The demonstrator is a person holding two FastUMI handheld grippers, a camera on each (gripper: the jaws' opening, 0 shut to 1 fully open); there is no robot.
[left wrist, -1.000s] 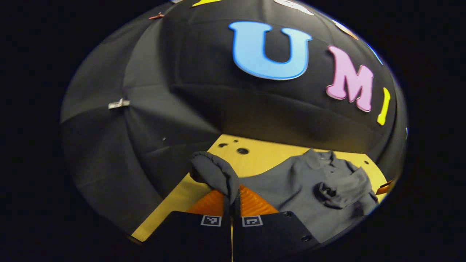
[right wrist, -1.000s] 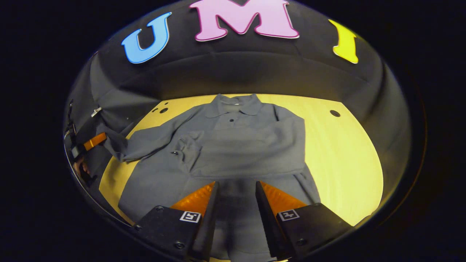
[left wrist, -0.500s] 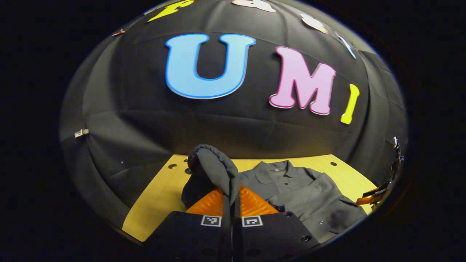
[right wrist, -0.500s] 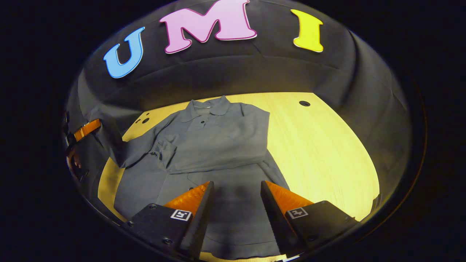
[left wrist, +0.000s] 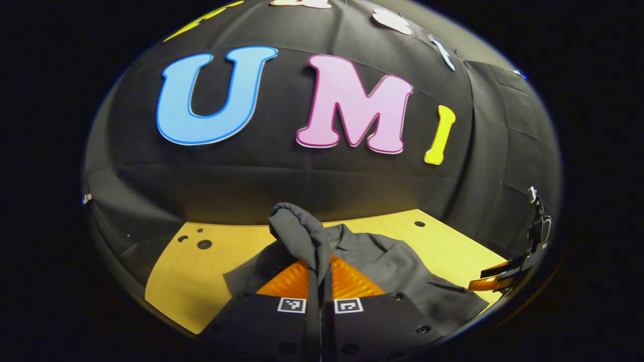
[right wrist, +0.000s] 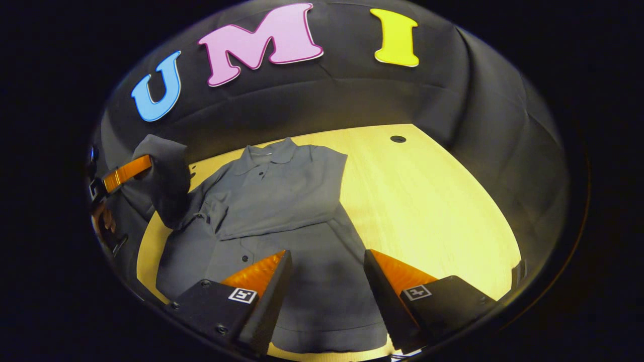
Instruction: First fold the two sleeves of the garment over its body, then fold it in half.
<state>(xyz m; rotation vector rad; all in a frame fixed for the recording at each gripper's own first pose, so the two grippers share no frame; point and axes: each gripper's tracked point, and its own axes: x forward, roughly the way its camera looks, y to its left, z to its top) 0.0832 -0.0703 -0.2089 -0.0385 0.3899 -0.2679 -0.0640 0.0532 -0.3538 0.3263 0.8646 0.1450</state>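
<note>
Grey garment [right wrist: 282, 201] spread collar-up toward the booth wall on the yellow wooden desk [right wrist: 432, 201], buttons down the front. One sleeve [right wrist: 282, 211] already folded flat across the chest. Left tool [left wrist: 320, 269] clamped tight on the cuff of the other sleeve [left wrist: 299, 234], fabric bunched and standing up between both fingers, lifted off the desk over the garment's body. Seen from the right gripper view, the same left tool [right wrist: 126, 172] at the far left edge, sleeve draped from it above the garment's shoulder, a hand [right wrist: 100, 218] below it. Right tool [right wrist: 324, 274] spread wide, holding nothing, hovering over the lower hem.
</note>
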